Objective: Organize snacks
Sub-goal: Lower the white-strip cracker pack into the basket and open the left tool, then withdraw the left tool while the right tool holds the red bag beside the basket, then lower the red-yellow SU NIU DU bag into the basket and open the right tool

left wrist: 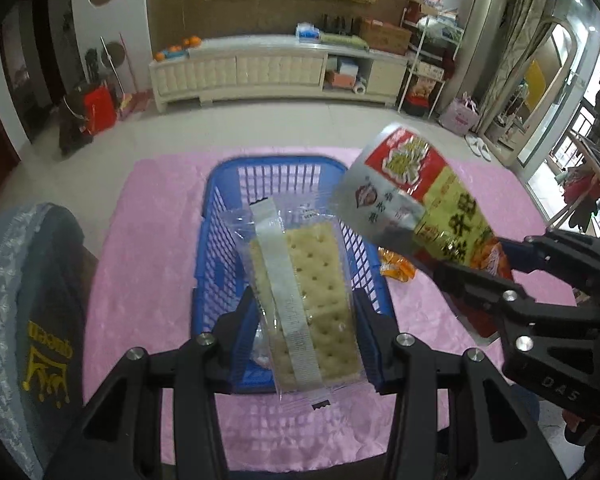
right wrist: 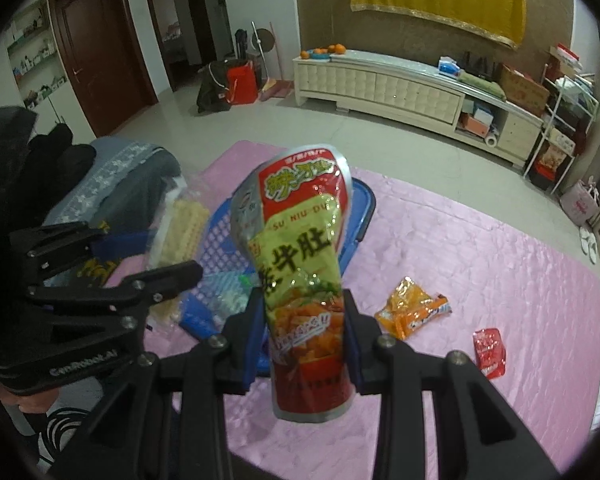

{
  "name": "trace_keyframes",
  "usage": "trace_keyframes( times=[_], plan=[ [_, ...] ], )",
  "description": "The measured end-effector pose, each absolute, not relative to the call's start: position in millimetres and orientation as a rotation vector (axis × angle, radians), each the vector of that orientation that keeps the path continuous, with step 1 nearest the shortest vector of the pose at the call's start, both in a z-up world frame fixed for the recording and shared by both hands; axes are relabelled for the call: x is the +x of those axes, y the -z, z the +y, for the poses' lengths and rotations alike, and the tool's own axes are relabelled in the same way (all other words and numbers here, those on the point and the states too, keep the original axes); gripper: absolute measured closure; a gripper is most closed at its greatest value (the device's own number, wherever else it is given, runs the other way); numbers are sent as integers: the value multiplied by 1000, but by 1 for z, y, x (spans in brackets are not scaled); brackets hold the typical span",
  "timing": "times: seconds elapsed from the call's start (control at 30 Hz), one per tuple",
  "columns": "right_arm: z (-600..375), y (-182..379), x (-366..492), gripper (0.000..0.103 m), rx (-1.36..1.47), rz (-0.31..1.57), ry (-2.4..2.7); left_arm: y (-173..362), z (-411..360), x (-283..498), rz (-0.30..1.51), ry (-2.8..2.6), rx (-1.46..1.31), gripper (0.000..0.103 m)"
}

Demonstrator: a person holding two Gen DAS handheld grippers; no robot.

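Observation:
My left gripper (left wrist: 306,312) is shut on a clear pack of crackers (left wrist: 312,292) and holds it over the blue basket (left wrist: 216,216) on the pink cloth. My right gripper (right wrist: 305,312) is shut on a red and green snack pouch (right wrist: 300,248), held upright to the right of the basket (right wrist: 360,204). The pouch (left wrist: 424,200) and the right gripper (left wrist: 480,280) show at the right of the left wrist view. The left gripper (right wrist: 168,276) with the crackers (right wrist: 182,228) shows at the left of the right wrist view.
An orange snack pack (right wrist: 410,312) and a small red pack (right wrist: 489,352) lie on the pink cloth (right wrist: 500,260) right of the basket. The orange pack also shows in the left wrist view (left wrist: 396,266). A grey cushioned chair (left wrist: 24,300) stands at the table's left.

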State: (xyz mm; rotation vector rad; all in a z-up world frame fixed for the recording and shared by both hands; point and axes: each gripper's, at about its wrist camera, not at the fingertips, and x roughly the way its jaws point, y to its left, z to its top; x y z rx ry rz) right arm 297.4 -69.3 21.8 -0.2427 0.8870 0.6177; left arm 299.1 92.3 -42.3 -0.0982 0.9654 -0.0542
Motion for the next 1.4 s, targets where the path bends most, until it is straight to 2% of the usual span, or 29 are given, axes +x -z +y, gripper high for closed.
trace_keyframes(
  times=[0.3,0.5,0.6,0.63,0.67,1.13,1.4],
  plan=[
    [-65,7,320,63,-244,909,-616,95,85,332,1072,78,-117,60],
    [-67,9,319,63,-229,897,-607,109,87,332,1112,68,-153,59],
    [-68,5,316,63,-232,883,-600,107,86,327,1117,81,-154,46],
    [-69,4,314,63,-233,887,-601,107,88,325,1123,72,-156,37],
    [-69,4,312,63,-232,890,-603,105,88,324,1128,61,-162,35],
    [-50,-32,283,63,-237,835,-599,33,137,272,973,19,-227,35],
    [-17,-17,285,63,-229,899,-619,21,179,262,910,-36,-246,35]
  ],
)
